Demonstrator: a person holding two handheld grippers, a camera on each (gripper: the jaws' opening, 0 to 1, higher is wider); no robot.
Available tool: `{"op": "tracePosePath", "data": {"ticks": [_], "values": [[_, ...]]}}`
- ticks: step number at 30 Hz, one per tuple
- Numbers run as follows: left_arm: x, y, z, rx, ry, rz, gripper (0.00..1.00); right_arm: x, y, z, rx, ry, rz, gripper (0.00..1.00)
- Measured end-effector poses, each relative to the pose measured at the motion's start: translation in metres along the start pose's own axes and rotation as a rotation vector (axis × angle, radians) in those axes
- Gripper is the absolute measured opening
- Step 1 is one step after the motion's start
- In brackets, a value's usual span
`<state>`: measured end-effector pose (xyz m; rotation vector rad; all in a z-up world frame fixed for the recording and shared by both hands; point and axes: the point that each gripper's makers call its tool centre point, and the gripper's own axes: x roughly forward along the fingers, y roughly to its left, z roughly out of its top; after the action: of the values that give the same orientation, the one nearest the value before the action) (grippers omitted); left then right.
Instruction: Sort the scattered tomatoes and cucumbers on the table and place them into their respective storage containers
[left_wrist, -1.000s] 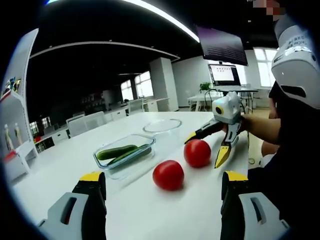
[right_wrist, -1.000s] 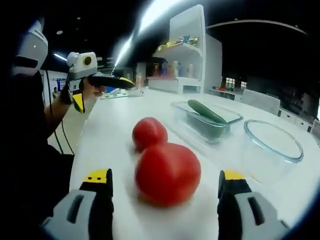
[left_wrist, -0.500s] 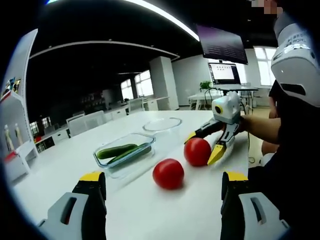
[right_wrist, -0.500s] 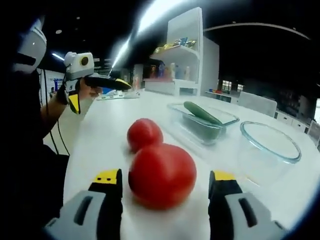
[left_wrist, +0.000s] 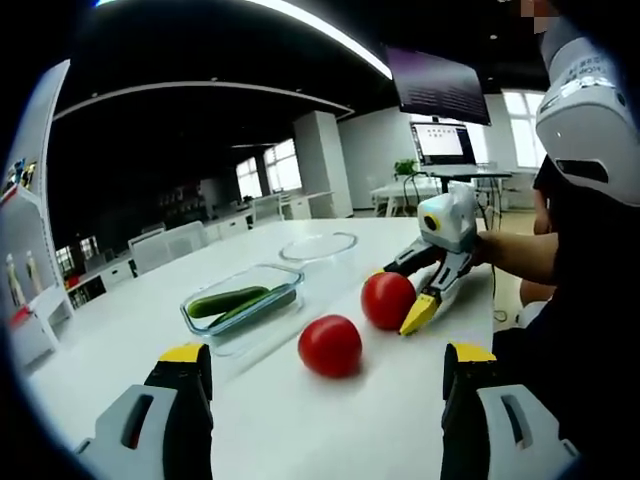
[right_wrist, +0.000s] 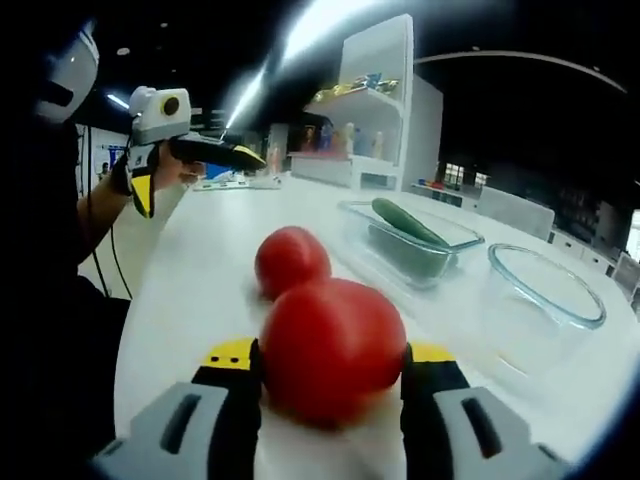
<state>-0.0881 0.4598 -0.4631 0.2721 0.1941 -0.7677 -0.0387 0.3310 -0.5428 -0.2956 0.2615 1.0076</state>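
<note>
Red tomatoes (left_wrist: 330, 345) — green cucumbers (left_wrist: 228, 301) — white table (left_wrist: 300, 410), yellow-tipped black gripper (right_wrist: 330, 352)

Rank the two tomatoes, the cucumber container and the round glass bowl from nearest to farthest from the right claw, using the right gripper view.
1. Near tomato, between the right claw jaws.
2. Second tomato, just behind.
3. Cucumber container, farther right.
4. Round glass bowl, at right; close to the container's range, hard to separate.

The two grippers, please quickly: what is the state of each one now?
Left gripper: open, holding nothing.
Right gripper: jaws closed against both sides of the near tomato, gripping it on the table.
</note>
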Motion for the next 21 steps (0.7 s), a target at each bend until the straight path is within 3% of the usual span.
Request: {"op": "tracePosePath", "data": {"ticks": [21], "values": [[0.0018,-0.0061,-0.0010,-0.002,-0.002,-0.022,0.95,0.0014,0.0011,-0.0027,-0.054,0.032,-0.011,0.53]]}}
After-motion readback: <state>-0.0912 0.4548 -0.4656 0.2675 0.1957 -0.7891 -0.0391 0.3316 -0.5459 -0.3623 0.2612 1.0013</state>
